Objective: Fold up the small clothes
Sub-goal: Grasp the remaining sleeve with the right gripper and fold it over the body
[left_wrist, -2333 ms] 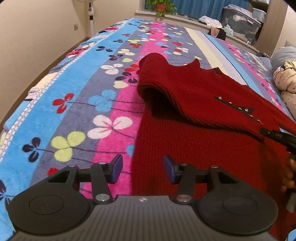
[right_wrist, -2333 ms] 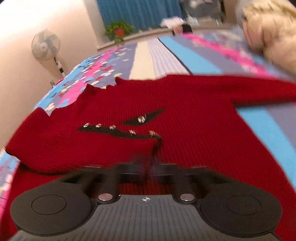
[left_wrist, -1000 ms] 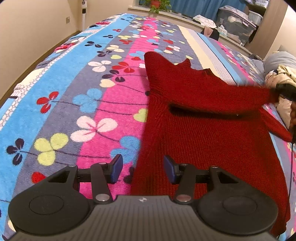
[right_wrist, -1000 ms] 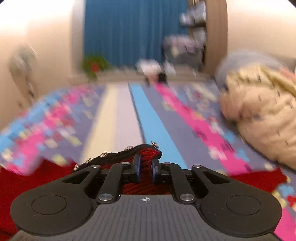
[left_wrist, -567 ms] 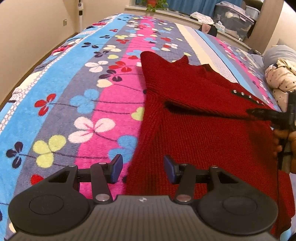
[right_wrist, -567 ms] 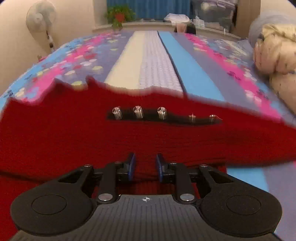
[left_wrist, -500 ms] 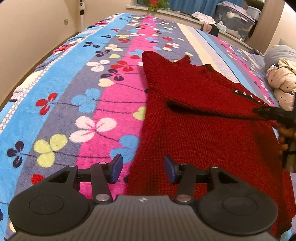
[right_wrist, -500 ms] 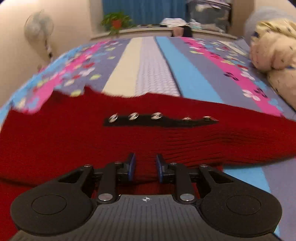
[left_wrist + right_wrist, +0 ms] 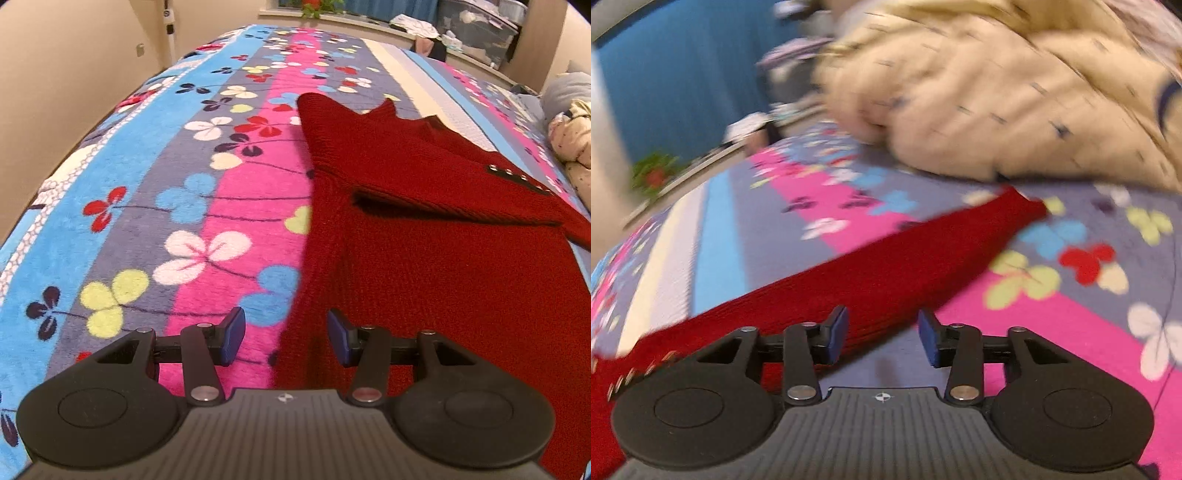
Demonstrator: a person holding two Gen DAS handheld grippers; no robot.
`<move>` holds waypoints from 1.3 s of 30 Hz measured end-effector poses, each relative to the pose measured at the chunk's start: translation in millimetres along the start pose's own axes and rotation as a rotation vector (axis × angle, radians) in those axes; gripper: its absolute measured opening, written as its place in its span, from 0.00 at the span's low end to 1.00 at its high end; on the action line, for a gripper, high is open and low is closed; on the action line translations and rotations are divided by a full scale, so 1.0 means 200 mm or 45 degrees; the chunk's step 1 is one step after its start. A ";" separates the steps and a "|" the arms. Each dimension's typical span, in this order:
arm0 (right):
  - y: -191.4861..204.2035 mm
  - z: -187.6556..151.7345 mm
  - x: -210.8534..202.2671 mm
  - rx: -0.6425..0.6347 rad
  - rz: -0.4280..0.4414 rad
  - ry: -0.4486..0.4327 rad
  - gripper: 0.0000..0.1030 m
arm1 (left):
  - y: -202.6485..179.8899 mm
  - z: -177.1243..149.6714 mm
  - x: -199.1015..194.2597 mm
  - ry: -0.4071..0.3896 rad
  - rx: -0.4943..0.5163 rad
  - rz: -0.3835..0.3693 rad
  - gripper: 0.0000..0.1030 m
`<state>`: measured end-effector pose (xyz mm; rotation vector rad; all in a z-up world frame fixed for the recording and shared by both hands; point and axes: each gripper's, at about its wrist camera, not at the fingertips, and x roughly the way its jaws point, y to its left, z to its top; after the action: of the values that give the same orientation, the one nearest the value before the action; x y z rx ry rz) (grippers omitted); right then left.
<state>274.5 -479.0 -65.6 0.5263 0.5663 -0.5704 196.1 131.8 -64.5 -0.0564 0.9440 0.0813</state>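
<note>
Presently: left tool (image 9: 282,336), jaws apart, empty, low over the near edge of the red sweater (image 9: 424,258) spread on the floral bed (image 9: 147,206). One sleeve (image 9: 424,173) lies folded across the chest. Right tool (image 9: 882,332), jaws apart, empty, over the outstretched other sleeve (image 9: 886,273). Step in hand, seemingly: sleeve folding. Next move likely calls for gripping that sleeve and carrying it inward.

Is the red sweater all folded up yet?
Partly. On the red knitted sweater, one sleeve lies folded across the body; the other sleeve is stretched out on the flowery blanket.
</note>
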 end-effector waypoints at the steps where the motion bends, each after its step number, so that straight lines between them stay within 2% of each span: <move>1: -0.04 0.00 0.04 0.061 -0.029 0.014 0.51 | 0.00 0.00 0.00 0.001 0.001 0.008 0.53; 4: -0.12 -0.02 0.14 0.221 -0.049 0.073 0.54 | 0.00 0.00 0.02 0.005 0.023 0.037 0.53; 10: -0.16 0.00 0.24 0.284 -0.016 0.043 0.56 | -0.02 -0.01 0.05 0.011 0.054 0.051 0.53; 11: -0.18 0.01 0.24 0.300 -0.015 0.035 0.52 | -0.02 -0.01 0.05 0.010 0.059 0.052 0.53; 12: -0.19 0.02 0.26 0.308 -0.019 0.026 0.30 | -0.02 -0.01 0.05 0.009 0.063 0.054 0.53; 13: -0.20 0.02 0.27 0.318 -0.010 0.023 0.16 | -0.02 -0.01 0.05 0.009 0.064 0.055 0.53; 15: -0.20 0.03 0.25 0.333 0.001 -0.005 0.13 | -0.02 -0.01 0.05 0.009 0.060 0.053 0.53; 17: -0.15 0.06 0.22 0.280 -0.008 -0.055 0.12 | -0.02 -0.01 0.05 0.007 0.061 0.047 0.53; 20: 0.03 0.11 0.11 0.099 -0.010 -0.200 0.11 | -0.04 -0.01 0.04 -0.001 0.070 0.029 0.53; 23: 0.37 0.11 -0.08 -0.191 0.090 -0.375 0.11 | -0.04 -0.01 0.03 -0.006 0.070 0.009 0.53; 26: 0.81 -0.05 -0.33 -0.549 0.308 -0.515 0.08 | -0.04 -0.01 0.01 -0.016 0.059 -0.003 0.53; 27: 0.97 -0.15 -0.42 -0.687 0.421 -0.542 0.00 | -0.04 0.00 0.01 -0.016 0.052 -0.004 0.53; 28: 1.10 -0.25 -0.50 -0.793 0.520 -0.550 0.00 | -0.03 0.00 0.01 -0.015 0.042 -0.005 0.53; 30: 1.33 -0.50 -0.65 -1.038 0.714 -0.517 0.00 | -0.01 0.01 0.00 -0.016 0.014 -0.010 0.53; 31: 1.43 -0.65 -0.70 -1.164 0.801 -0.462 0.00 | 0.00 0.01 0.00 -0.016 0.004 -0.013 0.53; 33: 1.54 -0.90 -0.75 -1.301 0.904 -0.305 0.00 | 0.02 0.02 -0.01 -0.016 -0.019 -0.026 0.53; 36: 1.57 -1.18 -0.78 -1.448 0.940 -0.108 0.00 | 0.04 0.02 -0.04 -0.027 -0.047 -0.049 0.53; 39: 1.48 -1.23 -0.80 -1.411 0.884 -0.062 0.01 | 0.05 0.04 -0.07 -0.045 -0.066 -0.077 0.53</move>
<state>263.0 -62.8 -54.8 -0.3573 0.5239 0.4163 192.7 141.7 -48.3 -0.1309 0.9043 0.0507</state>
